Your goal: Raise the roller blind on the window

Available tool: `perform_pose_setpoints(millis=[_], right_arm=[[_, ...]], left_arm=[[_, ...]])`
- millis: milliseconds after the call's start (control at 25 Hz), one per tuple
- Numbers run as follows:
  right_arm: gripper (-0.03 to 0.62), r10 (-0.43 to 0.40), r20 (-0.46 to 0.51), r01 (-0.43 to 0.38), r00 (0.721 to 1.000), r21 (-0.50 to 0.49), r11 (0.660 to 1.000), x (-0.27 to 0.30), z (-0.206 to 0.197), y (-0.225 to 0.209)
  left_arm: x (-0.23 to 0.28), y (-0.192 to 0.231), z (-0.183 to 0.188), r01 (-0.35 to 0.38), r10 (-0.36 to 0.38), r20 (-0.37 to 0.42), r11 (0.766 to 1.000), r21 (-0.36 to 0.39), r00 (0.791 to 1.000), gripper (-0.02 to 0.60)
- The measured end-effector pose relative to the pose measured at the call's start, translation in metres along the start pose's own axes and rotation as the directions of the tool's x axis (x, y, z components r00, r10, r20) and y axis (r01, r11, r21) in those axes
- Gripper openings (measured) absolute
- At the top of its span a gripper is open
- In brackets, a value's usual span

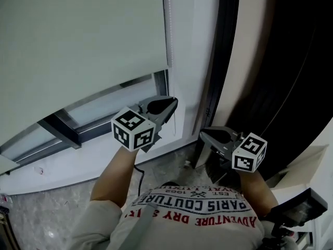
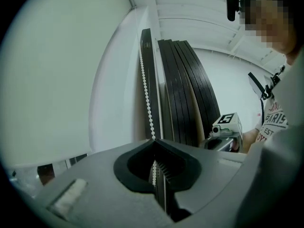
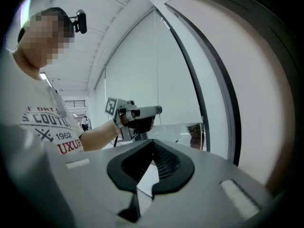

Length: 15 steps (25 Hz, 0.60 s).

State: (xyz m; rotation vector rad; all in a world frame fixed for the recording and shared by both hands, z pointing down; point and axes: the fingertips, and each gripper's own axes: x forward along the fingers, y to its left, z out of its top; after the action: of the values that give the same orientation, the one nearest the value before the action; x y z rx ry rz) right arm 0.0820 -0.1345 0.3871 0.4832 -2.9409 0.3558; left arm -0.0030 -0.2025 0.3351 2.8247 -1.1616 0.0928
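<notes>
The pale roller blind covers most of the window, leaving a strip of glass below its bottom edge. Its white bead chain hangs along the blind's right edge. My left gripper points level at the chain with its jaws shut. In the left gripper view the chain drops behind the closed tips of my left gripper and reappears through the hollow between the jaws, so nothing is gripped. My right gripper is lower and to the right, shut and empty, away from the chain. The right gripper view shows my left gripper beside the chain.
Tall black panels lean against the wall just right of the chain. A dark frame runs down beside the window. A white sill lies below the glass, with a marbled floor under it. A black device sits at the lower right.
</notes>
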Motion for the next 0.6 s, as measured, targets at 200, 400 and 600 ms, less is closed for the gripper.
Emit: perform_pose_setpoints(millis=[200, 400, 600], right_arm=[[0.003, 0.016, 0.060, -0.012, 0.998, -0.078, 0.997, 0.027, 0.060, -0.001], [0.100, 0.043, 0.114, -0.032, 0.993, -0.097, 0.995, 0.065, 0.124, 0.007], [0.162, 0.051, 0.163, -0.029, 0.985, -0.135, 0.990, 0.105, 0.178, 0.009]], left_arm=[[-0.009, 0.004, 0.004, 0.063, -0.063, 0.002, 0.998, 0.006, 0.998, 0.005], [-0.018, 0.006, -0.002, 0.140, -0.140, -0.025, 0.990, 0.002, 0.990, 0.005], [-0.025, 0.020, -0.008, 0.186, -0.185, -0.047, 0.982, 0.021, 0.982, 0.005]])
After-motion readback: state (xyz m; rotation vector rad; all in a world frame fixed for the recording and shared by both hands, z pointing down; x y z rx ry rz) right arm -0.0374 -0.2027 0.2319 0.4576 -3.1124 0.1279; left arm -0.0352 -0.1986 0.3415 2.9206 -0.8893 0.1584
